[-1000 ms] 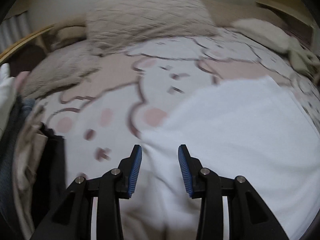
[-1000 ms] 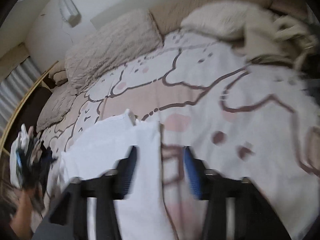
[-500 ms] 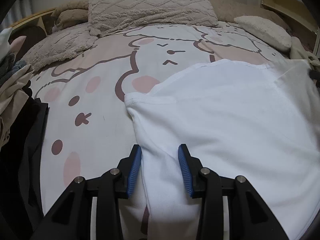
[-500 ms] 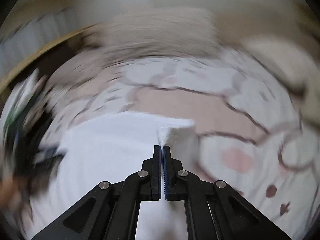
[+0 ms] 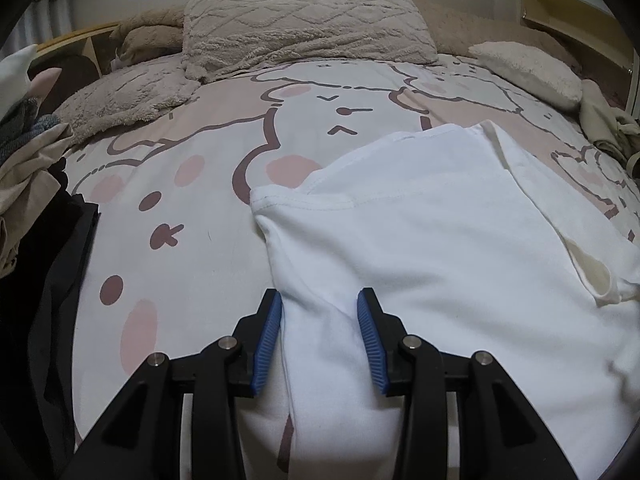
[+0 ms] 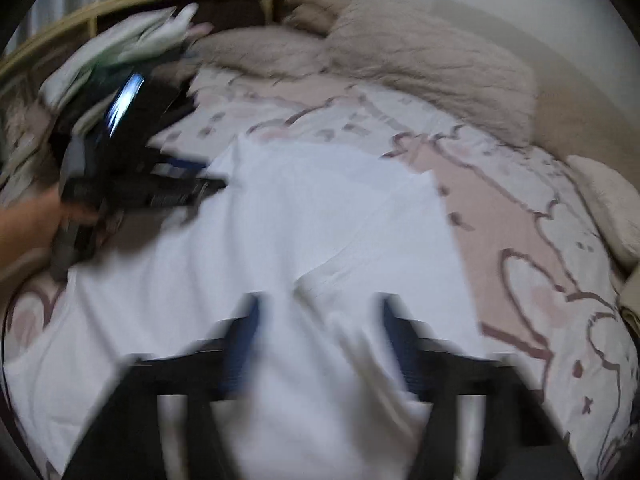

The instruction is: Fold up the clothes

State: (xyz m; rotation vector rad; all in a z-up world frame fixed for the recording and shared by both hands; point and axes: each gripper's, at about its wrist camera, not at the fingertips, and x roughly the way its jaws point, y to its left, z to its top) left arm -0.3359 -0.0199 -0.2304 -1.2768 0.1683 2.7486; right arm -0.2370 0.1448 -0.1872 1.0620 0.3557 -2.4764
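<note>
**laundrybot_fan:** So where's everything at? The white t-shirt [image 5: 432,248] is spread flat on the cartoon-print duvet [image 5: 208,208], with its right sleeve [image 5: 560,216] folded in over the body. The shirt's long axis looks to run near-to-far, hem end lost under the camera.

**foldnerd42:** Agreed. The left gripper [image 5: 320,320] is parted, nothing pinched, and the shirt's left edge is straddled by the blue pads [image 5: 267,332]: fabric between them, side seam running away from the fingers toward the left sleeve [image 5: 280,208]. Whether the pads are touching cloth can't be told.

**laundrybot_fan:** And the right gripper [image 6: 320,344]? That view's smeared by motion.

**foldnerd42:** Blurry, but the fingers are clearly spread and nothing is held. It's placed over the shirt's near-middle, the folded flap edge [image 6: 360,240] just beyond.

**laundrybot_fan:** So the left side's next, probably?

**foldnerd42:** That's the guess. The unfolded left edge is closest to the left gripper, already lined up along it, so a pinch there and a sweep rightward would be expected. The clothes pile [image 5: 36,200] at far left stays out of it.
</note>
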